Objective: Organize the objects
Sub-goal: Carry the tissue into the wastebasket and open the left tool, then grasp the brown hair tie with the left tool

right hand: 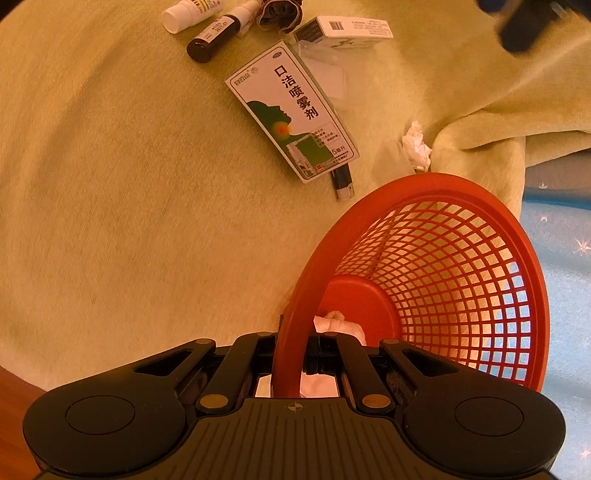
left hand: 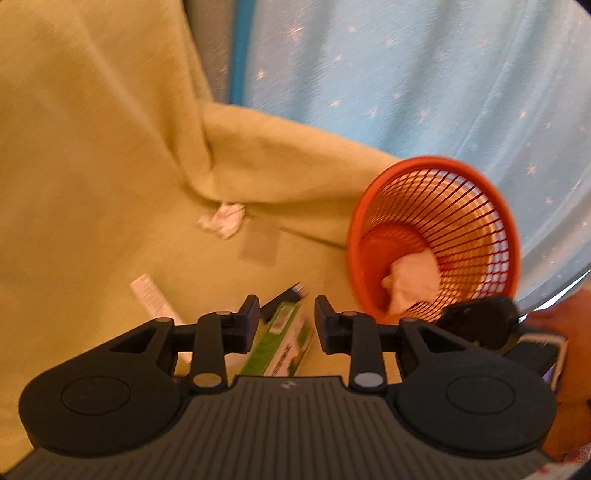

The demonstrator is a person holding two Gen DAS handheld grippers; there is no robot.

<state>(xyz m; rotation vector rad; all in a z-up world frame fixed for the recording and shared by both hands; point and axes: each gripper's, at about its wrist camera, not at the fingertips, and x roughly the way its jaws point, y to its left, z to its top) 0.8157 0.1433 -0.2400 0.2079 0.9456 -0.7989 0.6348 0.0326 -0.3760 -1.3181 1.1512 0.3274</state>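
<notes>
An orange mesh basket (right hand: 461, 258) stands tilted on the yellow-green cloth, and my right gripper (right hand: 291, 354) is shut on its near rim. A crumpled white tissue (right hand: 343, 325) lies inside it; the same basket (left hand: 436, 236) shows at the right in the left wrist view. My left gripper (left hand: 286, 321) hangs open above a green-and-white spray box (left hand: 284, 343). In the right wrist view that box (right hand: 295, 110) lies flat with a dark pen-like tube (right hand: 341, 181) at its lower end. Another crumpled tissue (right hand: 417, 146) lies by a fold of the cloth.
A dark brown bottle (right hand: 212, 38), a white bottle (right hand: 188, 13), a white carton (right hand: 347, 31) and a dark crumpled thing (right hand: 279, 14) lie at the far end. A white tube (left hand: 151, 295) rests left of the box. A hand (left hand: 565, 354) holds the right gripper. Blue starred fabric (left hand: 424, 74) is behind.
</notes>
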